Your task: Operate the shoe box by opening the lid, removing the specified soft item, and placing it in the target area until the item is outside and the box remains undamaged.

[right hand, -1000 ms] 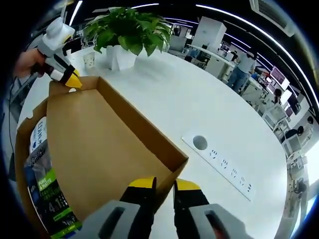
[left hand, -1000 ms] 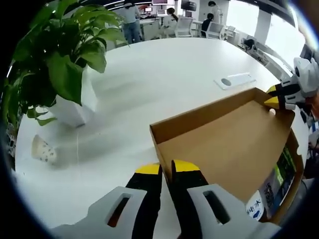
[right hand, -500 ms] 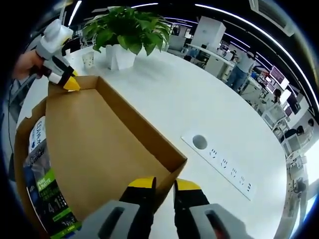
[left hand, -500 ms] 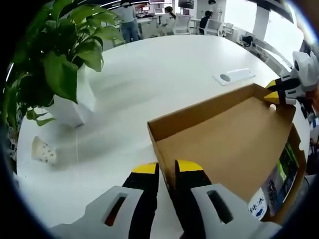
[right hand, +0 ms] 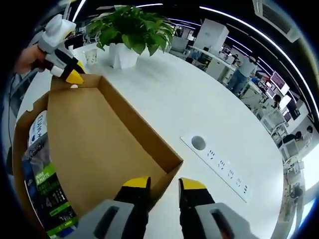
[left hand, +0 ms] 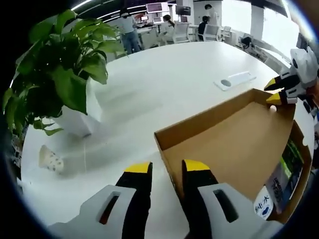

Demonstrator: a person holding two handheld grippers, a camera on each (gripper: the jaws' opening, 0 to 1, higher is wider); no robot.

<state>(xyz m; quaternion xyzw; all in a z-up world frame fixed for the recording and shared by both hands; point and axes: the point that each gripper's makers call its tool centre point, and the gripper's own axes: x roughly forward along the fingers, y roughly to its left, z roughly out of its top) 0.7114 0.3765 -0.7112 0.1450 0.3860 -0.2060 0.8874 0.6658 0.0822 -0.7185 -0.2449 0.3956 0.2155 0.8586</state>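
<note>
The brown cardboard shoe box's lid (left hand: 234, 144) (right hand: 94, 139) stands swung open, its plain inner face toward both cameras. At the box's edge lie printed soft packets (left hand: 286, 172) (right hand: 47, 194) in blue, white and green. My left gripper (left hand: 167, 169) is open, its yellow-tipped jaws astride the lid's near corner wall without pinching it. In the left gripper view, my right gripper (left hand: 272, 91) is at the lid's far corner. My right gripper (right hand: 163, 184) is open too, its jaws either side of its own corner. In the right gripper view, my left gripper (right hand: 75, 77) is at the opposite corner, held by a hand.
The box rests on a wide white table (left hand: 164, 74). A potted plant (left hand: 65, 84) (right hand: 132, 30) in a white pot and a paper cup (left hand: 50, 159) stand beside the lid. A white socket panel (left hand: 234, 79) (right hand: 219, 164) is set into the table. People and desks are far behind.
Both grippers' jaws have spread apart, letting go of the lid's corner walls they were pinching. The lid stays open. Both views have shifted slightly.
</note>
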